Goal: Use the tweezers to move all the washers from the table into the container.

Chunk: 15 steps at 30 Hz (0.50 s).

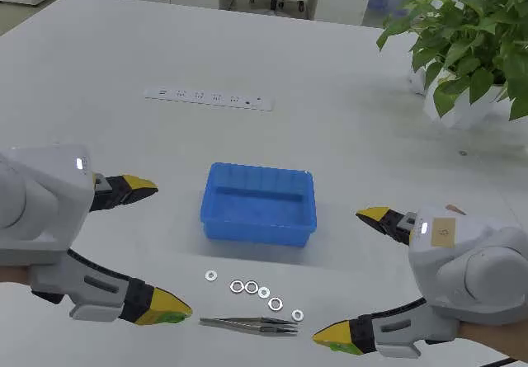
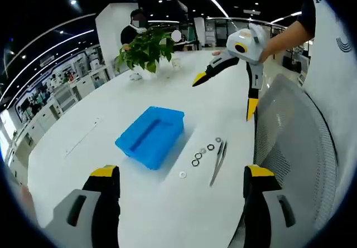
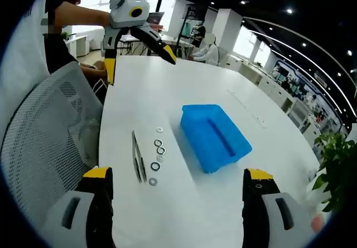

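Note:
A blue container (image 1: 258, 204) stands open on the white table (image 1: 355, 128). Just in front of it several small metal washers (image 1: 251, 287) lie in a loose row, and the tweezers (image 1: 247, 324) lie flat nearer the table's edge. My left gripper (image 1: 165, 247) hovers to the left of them, open and holding nothing. To their right, my right gripper (image 1: 346, 274) is open too. From the left gripper (image 2: 181, 173), the container (image 2: 150, 135), washers (image 2: 196, 161), tweezers (image 2: 217, 161) and the right gripper (image 2: 223, 98) are ahead. The right gripper (image 3: 177, 174) faces the container (image 3: 215, 136), washers (image 3: 159, 147), tweezers (image 3: 137, 163) and left gripper (image 3: 139, 69).
A white power strip (image 1: 208, 97) lies beyond the container. A potted plant (image 1: 466, 54) stands at the far right. A grey mesh chair (image 2: 290, 147) sits at the table's near edge. A person stands far off behind the plant (image 2: 146, 46).

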### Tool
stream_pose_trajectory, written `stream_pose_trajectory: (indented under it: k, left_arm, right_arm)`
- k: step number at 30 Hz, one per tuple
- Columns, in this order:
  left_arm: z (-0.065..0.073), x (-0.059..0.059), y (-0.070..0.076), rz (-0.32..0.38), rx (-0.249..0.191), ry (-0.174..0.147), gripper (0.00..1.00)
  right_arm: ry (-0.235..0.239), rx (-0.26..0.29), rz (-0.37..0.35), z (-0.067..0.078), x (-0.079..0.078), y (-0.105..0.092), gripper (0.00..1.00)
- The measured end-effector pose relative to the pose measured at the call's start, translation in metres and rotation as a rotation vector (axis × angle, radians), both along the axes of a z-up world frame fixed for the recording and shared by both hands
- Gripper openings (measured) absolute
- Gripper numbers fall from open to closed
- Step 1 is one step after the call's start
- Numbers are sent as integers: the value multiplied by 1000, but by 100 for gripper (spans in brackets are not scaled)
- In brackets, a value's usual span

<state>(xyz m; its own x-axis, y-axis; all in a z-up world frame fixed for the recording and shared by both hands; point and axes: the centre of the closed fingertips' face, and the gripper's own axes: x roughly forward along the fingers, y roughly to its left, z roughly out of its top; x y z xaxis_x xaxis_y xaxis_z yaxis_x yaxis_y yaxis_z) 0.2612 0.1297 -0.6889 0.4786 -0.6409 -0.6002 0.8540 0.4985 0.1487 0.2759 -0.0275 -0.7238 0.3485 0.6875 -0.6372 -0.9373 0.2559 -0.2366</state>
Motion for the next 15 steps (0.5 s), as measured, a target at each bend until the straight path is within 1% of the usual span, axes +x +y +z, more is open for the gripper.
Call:
stream_pose_trajectory:
  k: [2, 4, 5, 8, 12, 15]
  left_arm:
    - [-1, -1, 0, -1, 2, 3, 97]
    - [-6, -3, 1, -8, 21, 14, 97]
    - [-6, -3, 1, -9, 23, 15, 97]
    - [-7, -6, -1, -18, 17, 19, 97]
    - [-6, -4, -1, -11, 11, 19, 97]
    - [-6, -3, 0, -11, 17, 17, 97]
  right_arm:
    - [1, -2, -2, 0, 0, 0, 97]
    - [2, -1, -2, -1, 0, -1, 97]
    - [2, 0, -5, -1, 0, -1, 97]
    - [5, 1, -15, -2, 0, -3, 96]
    - [14, 7, -24, -3, 0, -4, 96]
    - [11, 2, -20, -4, 0, -5, 96]
